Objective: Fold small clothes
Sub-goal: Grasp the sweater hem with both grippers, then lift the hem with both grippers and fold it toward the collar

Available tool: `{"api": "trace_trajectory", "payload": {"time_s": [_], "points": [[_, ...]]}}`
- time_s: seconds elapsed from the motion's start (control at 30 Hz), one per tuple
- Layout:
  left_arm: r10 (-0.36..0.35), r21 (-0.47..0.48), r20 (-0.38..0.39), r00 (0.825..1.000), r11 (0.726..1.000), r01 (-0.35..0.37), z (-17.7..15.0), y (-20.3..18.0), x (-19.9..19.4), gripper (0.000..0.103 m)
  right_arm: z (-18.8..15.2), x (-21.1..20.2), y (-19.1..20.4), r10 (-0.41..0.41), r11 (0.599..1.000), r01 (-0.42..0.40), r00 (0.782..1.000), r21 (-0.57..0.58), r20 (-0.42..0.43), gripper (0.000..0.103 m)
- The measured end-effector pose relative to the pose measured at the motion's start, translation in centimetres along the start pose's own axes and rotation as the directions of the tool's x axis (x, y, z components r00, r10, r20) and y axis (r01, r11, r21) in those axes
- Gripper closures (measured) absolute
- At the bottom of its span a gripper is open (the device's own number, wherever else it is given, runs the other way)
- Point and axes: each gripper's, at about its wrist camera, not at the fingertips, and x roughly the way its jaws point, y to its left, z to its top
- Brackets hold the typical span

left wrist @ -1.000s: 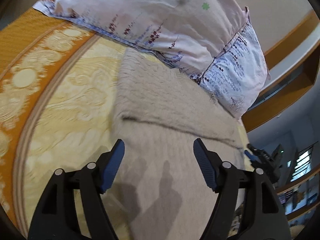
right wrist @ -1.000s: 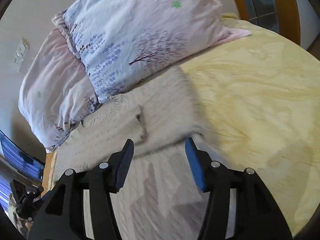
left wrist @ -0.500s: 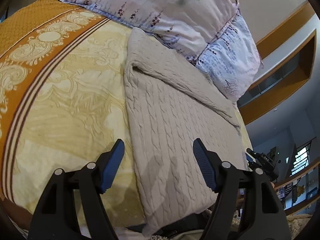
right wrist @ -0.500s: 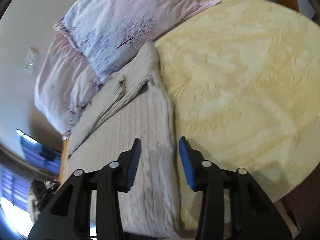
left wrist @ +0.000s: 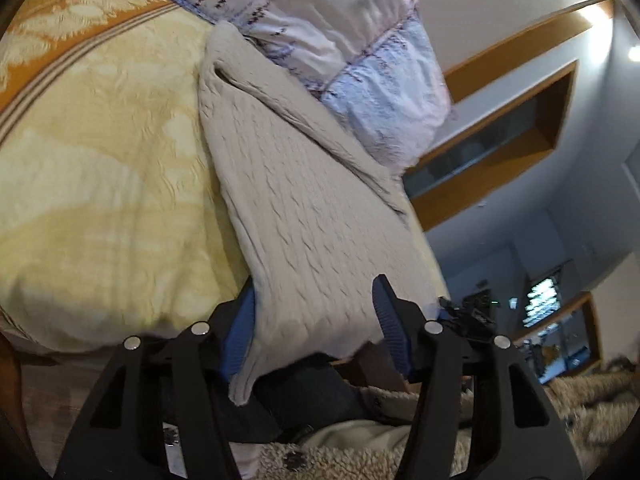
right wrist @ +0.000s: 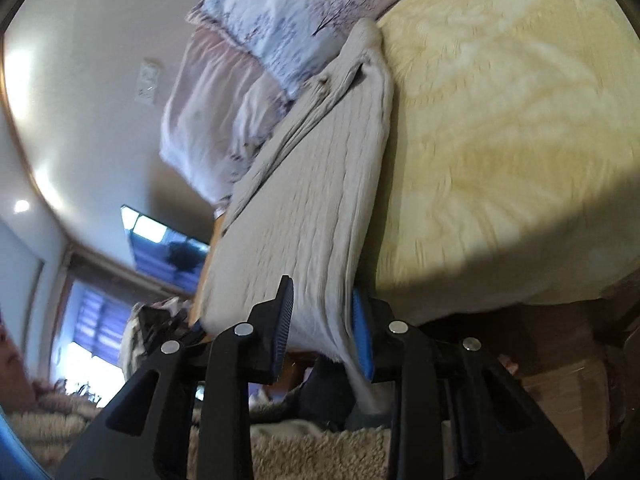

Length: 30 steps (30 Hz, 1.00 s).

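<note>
A beige cable-knit sweater (left wrist: pixel 296 184) lies lengthwise on the yellow bedspread (left wrist: pixel 100 180), its far end against the pillows and its near hem hanging over the bed's edge. My left gripper (left wrist: pixel 314 322) straddles the hem's left corner. Its jaws are closing, with cloth filling the gap and the left pad partly behind the fabric. In the right wrist view the same sweater (right wrist: pixel 320 184) runs down to my right gripper (right wrist: pixel 324 328). Those jaws are narrower and also closing around the hem's right corner. The cloth brushes the blue pad (right wrist: pixel 360 340) without a firm pinch showing.
Two floral pillows (left wrist: pixel 340 32) (right wrist: pixel 288 12) are piled at the head of the bed. The bedspread (right wrist: pixel 500 120) stretches wide to the right of the sweater, with an orange border (left wrist: pixel 60 20) on the left. Fleecy fabric (left wrist: pixel 360 452) and a dark trouser leg sit below the grippers.
Both grippers have drawn back from over the sweater and sunk to the bed's near edge. Their jaws have narrowed, and the hem now sits between the fingers of each.
</note>
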Motion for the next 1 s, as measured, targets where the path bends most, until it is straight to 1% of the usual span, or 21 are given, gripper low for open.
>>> {"api": "trace_trajectory", "payload": {"time_s": [0.13, 0.23, 0.37, 0.5, 0.6, 0.67, 0.7, 0.73, 0.77, 0.8, 0.87, 1.0], "points": [[-0.043, 0.005, -0.014, 0.999, 0.999, 0.043, -1.1, 0.1, 0.0, 0.046, -1.2, 1.1, -1.1, -0.044, 0.999, 0.044, 0.996, -0.005, -0.076, 0.072], [-0.038, 0.029, -0.041, 0.998, 0.999, 0.039, -1.7, -0.3, 0.5, 0.046, -1.6, 2.1, -1.5, -0.043, 0.999, 0.043, 0.994, -0.004, -0.097, 0.072], [0.002, 0.043, -0.091, 0.996, 0.999, 0.002, -2.4, -0.2, 1.9, 0.046, -1.7, 3.1, -1.4, -0.033, 0.999, 0.031, 0.992, -0.018, -0.119, 0.072], [0.022, 0.027, -0.126, 0.992, 0.999, -0.018, -2.9, 0.5, 3.1, 0.046, -1.8, 3.5, -1.5, -0.023, 1.0, 0.021, 0.992, -0.015, -0.125, 0.072], [0.042, 0.031, -0.153, 0.987, 0.999, -0.038, -3.2, 0.6, 4.0, 0.049, -1.9, 3.6, -1.5, -0.018, 1.0, 0.014, 0.991, -0.025, -0.135, 0.072], [0.044, 0.033, -0.172, 0.984, 0.999, -0.039, -3.3, 0.8, 4.5, 0.056, -2.1, 3.6, -1.1, -0.019, 0.999, 0.012, 0.99, -0.047, -0.138, 0.075], [0.043, 0.032, -0.176, 0.983, 0.999, -0.038, -3.3, 0.9, 4.4, 0.059, -2.1, 3.5, -0.8, -0.015, 0.998, 0.007, 0.99, -0.061, -0.141, 0.081], [0.041, 0.029, -0.182, 0.982, 0.999, -0.037, -3.3, 1.0, 4.5, 0.066, -2.2, 3.5, -0.6, -0.009, 0.997, -0.001, 0.99, -0.072, -0.143, 0.087], [0.037, 0.027, -0.186, 0.982, 0.999, -0.033, -3.3, 1.1, 4.5, 0.074, -2.2, 3.5, -0.3, -0.006, 0.997, -0.006, 0.99, -0.082, -0.142, 0.09], [0.033, 0.026, -0.188, 0.982, 0.999, -0.029, -3.2, 1.1, 4.5, 0.078, -2.3, 3.4, 0.0, -0.002, 0.995, -0.012, 0.99, -0.096, -0.143, 0.091], [0.029, 0.036, -0.189, 0.981, 0.999, -0.023, -3.2, 1.0, 4.2, 0.09, -2.2, 3.1, 0.7, 0.007, 0.992, -0.025, 0.99, -0.126, -0.139, 0.093], [0.009, 0.08, -0.167, 0.986, 0.997, 0.004, -2.7, 0.0, 3.0, 0.094, -1.6, 2.1, 2.7, 0.025, 0.98, -0.041, 0.996, -0.195, -0.088, 0.095]]}}
